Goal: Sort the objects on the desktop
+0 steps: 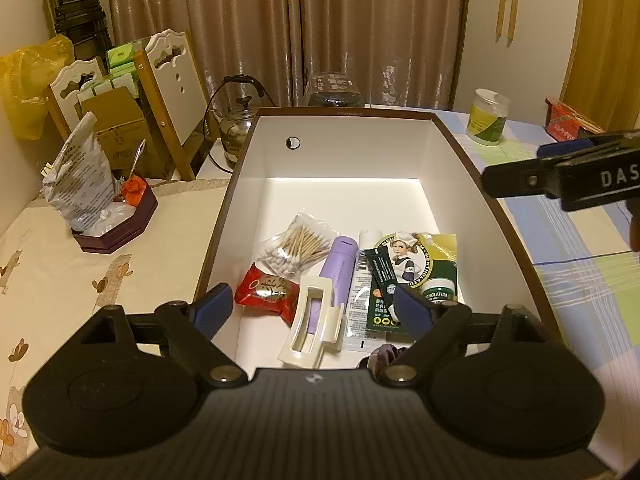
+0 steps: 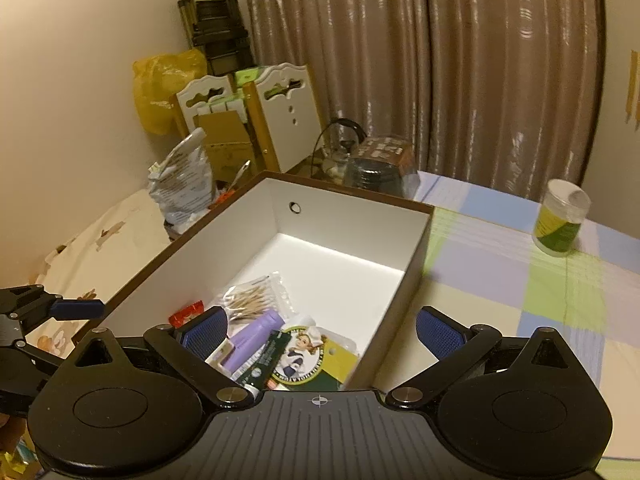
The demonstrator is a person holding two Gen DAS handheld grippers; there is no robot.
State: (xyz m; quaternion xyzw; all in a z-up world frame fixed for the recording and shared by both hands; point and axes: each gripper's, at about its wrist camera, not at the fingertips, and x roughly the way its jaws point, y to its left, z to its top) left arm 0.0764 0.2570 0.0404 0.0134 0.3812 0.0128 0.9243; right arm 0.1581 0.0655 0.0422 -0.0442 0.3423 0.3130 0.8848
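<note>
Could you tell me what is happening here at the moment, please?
A person holds two grippers over a white, brown-rimmed cardboard box. The left gripper and right gripper are both open and empty. Cotton swabs, a purple tube and a red sachet already lie inside.

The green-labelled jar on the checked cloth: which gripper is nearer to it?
Right. The right gripper straddles the box's jar-side wall; the left gripper sits over the box's opposite side, farther from the jar.

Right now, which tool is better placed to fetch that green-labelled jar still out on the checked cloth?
Right tool: open, empty, and on the side where the jar stands; the left tool hangs over the box.
</note>
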